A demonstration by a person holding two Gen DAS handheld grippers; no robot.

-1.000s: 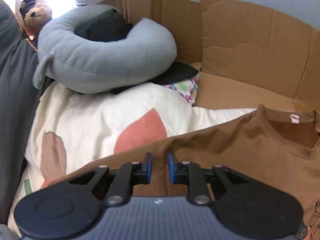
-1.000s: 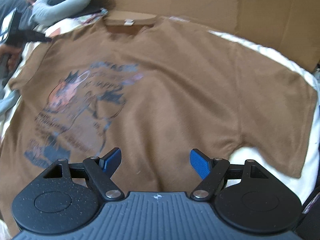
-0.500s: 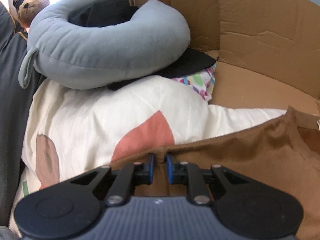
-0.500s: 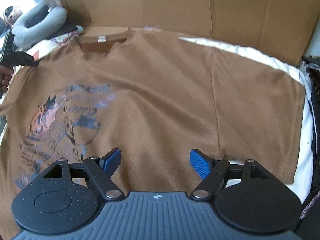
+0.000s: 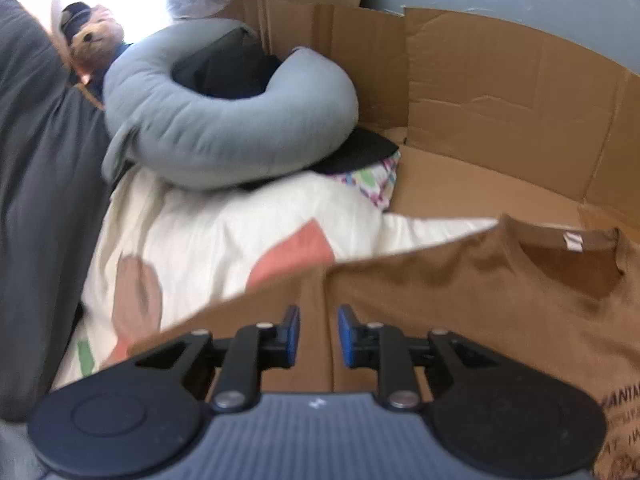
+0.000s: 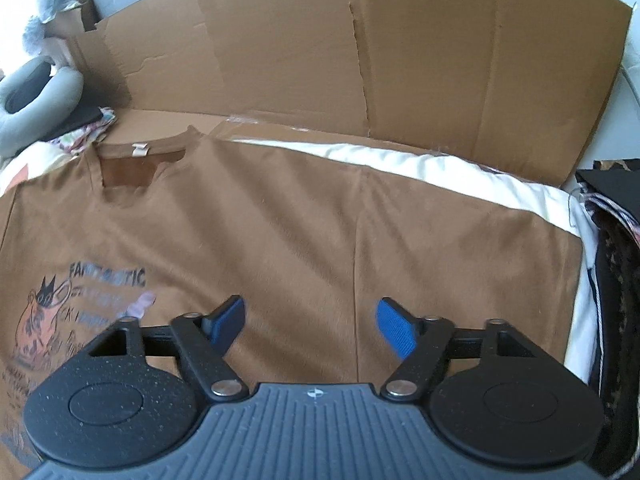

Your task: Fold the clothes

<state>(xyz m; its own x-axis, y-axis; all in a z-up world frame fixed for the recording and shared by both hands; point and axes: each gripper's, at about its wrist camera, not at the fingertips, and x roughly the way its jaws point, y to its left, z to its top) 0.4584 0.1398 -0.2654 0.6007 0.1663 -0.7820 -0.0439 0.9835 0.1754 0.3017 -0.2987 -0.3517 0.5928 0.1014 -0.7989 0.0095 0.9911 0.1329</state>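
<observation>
Brown cotton T-shirt [image 6: 304,224] with a printed front lies flat on the cream bedcover [image 5: 224,240], under both claws. Our left claw [image 5: 318,334], pinched on the sleeve seam half a second ago, is opening above it, so the sleeve seems released. Our right claw [image 6: 310,322], empty and spread, is closing over the other shoulder seam.

Brown T-shirt [image 6: 280,232] lies spread flat in front of me, front side up, on cream bedding. Neck opening faces away, toward cardboard; small white label [image 6: 140,149] shows inside collar [image 5: 560,236]. Faded print on chest: cat-like figure, word "FANTASTIC" above, rest illegible. One sleeve stretched flat out to right edge; shoulder seam runs straight down. Cloth mostly smooth, light creases.
</observation>
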